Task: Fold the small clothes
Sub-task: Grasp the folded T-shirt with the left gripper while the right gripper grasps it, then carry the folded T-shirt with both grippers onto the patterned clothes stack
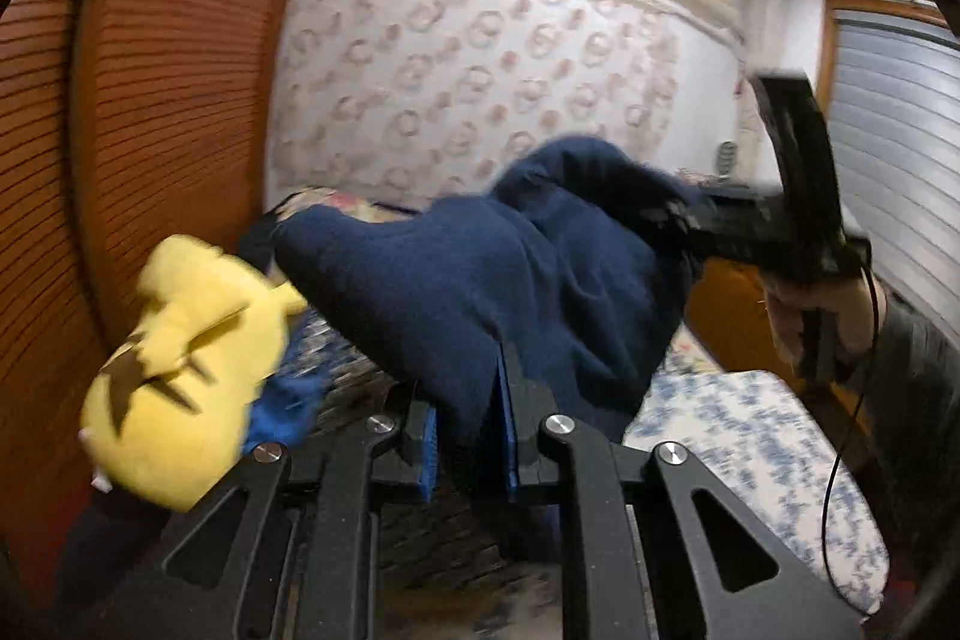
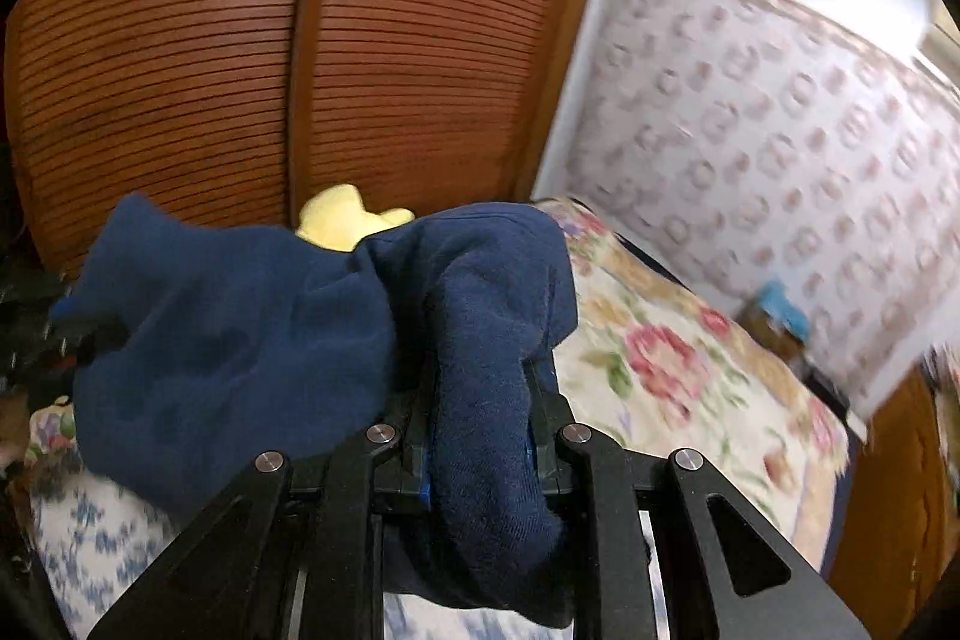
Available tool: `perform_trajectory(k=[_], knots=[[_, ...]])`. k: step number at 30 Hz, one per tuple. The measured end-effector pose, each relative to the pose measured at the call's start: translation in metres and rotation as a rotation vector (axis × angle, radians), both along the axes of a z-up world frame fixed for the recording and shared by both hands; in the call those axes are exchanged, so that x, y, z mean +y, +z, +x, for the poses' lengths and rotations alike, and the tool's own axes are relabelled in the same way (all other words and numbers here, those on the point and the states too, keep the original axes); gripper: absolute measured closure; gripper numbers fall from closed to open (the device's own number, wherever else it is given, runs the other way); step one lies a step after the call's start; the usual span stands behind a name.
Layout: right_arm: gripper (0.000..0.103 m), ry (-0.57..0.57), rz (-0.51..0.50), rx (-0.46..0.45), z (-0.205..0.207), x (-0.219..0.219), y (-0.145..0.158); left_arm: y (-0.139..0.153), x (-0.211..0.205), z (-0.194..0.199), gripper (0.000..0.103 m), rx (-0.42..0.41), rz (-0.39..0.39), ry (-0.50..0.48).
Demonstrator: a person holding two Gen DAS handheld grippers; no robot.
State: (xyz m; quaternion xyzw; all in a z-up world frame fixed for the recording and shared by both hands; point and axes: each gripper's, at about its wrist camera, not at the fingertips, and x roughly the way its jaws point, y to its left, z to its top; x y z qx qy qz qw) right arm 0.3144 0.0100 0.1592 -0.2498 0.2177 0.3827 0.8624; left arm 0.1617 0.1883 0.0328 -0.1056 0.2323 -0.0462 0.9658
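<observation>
**Navy garment held aloft between two grippers**

Black linkage bars and blue-padded fingers filled the bottom of both wrist views. Left gripper (image 1: 468,424) was clamped on a fold of the navy garment (image 1: 480,280), cloth pinched between its blue pads (image 1: 427,454) and rising away from them in a thick ridge. Right gripper (image 2: 480,436) was likewise closed on the same navy garment (image 2: 252,340), a rolled wad of fabric bulging through the jaws and hanging below them.

Garment was off the bed, stretched and bunched in the air between the two tools. From the left wrist view, the right gripper (image 1: 678,214) appeared at the far end of the cloth, its tips buried in fabric, the person's hand (image 1: 828,322) around its handle.

A yellow patch (image 1: 180,370) with dark jagged marks hung at the left side of the garment; from the right wrist view only a yellow edge (image 2: 345,223) showed above the navy cloth.

Below lay a blue-and-white floral sheet (image 1: 750,436) and a rose-patterned quilt (image 2: 672,352). Behind stood louvred wooden doors (image 2: 180,58) and patterned wallpaper (image 1: 480,58). Both views were motion-blurred.
</observation>
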Motion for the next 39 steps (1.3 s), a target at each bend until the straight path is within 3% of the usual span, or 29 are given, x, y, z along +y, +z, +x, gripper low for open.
perform_trajectory(k=[5,9,14,16,18,22,25,31,39], knots=[[0.082,0.039,-0.064,0.04,0.062,0.042,-0.048,-0.044,0.019,0.001,0.088,0.092,0.019,0.065],[0.078,-0.056,-0.086,0.101,0.098,0.052,-0.088,-0.061,0.025,0.004,0.088,0.14,0.03,0.096],[0.055,-0.13,-0.001,0.147,0.129,0.055,-0.092,-0.056,0.025,-0.007,0.088,0.124,0.078,0.106],[0.051,-0.148,0.024,0.126,0.125,0.051,-0.086,-0.052,0.021,-0.009,0.088,0.117,0.092,0.104],[0.047,-0.161,0.066,0.128,0.092,0.051,-0.083,-0.051,0.022,-0.009,0.087,0.113,0.09,0.102],[0.036,-0.177,0.107,0.165,0.068,0.032,-0.098,-0.05,0.021,-0.007,0.073,0.114,0.057,0.08],[0.034,-0.19,0.093,0.185,0.061,0.033,-0.11,-0.052,0.018,-0.001,0.062,0.127,0.053,0.068],[0.031,-0.24,0.148,0.256,0.057,0.016,-0.105,-0.061,0.01,0.006,0.062,0.17,0.073,0.059],[0.025,-0.236,0.224,0.401,0.072,0.015,-0.106,-0.076,0.01,0.011,0.062,0.222,0.039,0.048]])
